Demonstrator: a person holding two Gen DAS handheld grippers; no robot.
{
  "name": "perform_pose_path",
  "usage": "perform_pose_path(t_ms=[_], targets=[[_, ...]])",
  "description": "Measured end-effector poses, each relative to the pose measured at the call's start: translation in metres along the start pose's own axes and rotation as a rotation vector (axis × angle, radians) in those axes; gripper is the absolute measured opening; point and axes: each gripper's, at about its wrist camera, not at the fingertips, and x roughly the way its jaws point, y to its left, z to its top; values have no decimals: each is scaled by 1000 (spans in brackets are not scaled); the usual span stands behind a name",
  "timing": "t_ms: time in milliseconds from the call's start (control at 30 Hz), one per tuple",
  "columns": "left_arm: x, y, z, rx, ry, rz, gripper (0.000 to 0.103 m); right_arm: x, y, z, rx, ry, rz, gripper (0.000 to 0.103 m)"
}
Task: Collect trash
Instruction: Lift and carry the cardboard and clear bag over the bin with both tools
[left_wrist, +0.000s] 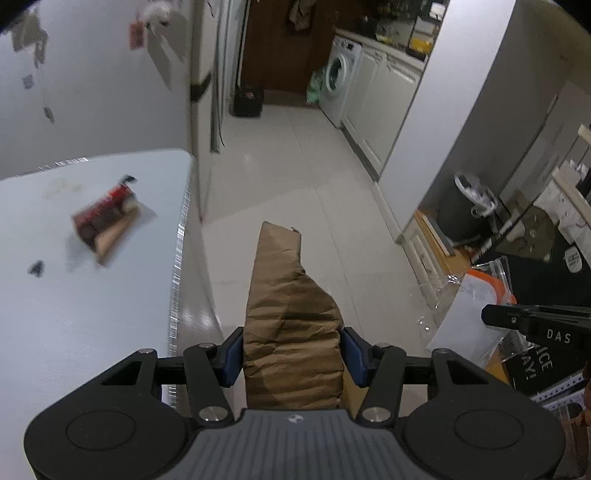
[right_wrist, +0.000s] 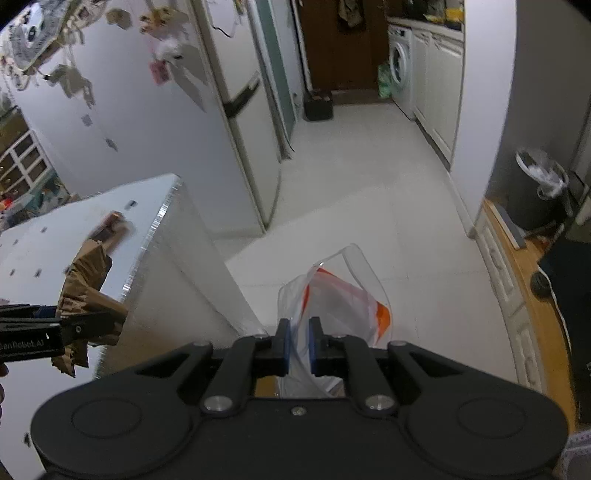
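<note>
Table (left_wrist: 92, 314) left, washing machine (left_wrist: 338, 83) ahead, bin (left_wrist: 467, 206) right

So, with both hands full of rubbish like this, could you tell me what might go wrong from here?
1. The right gripper pinches only a thin fold of the plastic bag, so it could slip free.
2. The crumpled paper bag in the left gripper sticks out far and might snag the table edge.
3. The red packet on the table could get left behind.

"DAS" in white on the right gripper (left_wrist: 535, 325) at right edge, "ICE" and "AY!" on a black sign (left_wrist: 535, 365) below it, "GenRobot.AI" on the left gripper (right_wrist: 29, 345) at left edge
</note>
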Motion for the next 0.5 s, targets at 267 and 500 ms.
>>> perform_pose_path(t_ms=[267, 500], targets=[[66, -16, -13, 14, 149, -16, 55, 45, -31, -22, 7, 117, -60, 11], [122, -17, -26, 0, 269, -22, 55, 98, -27, -40, -41, 207, -94, 11]])
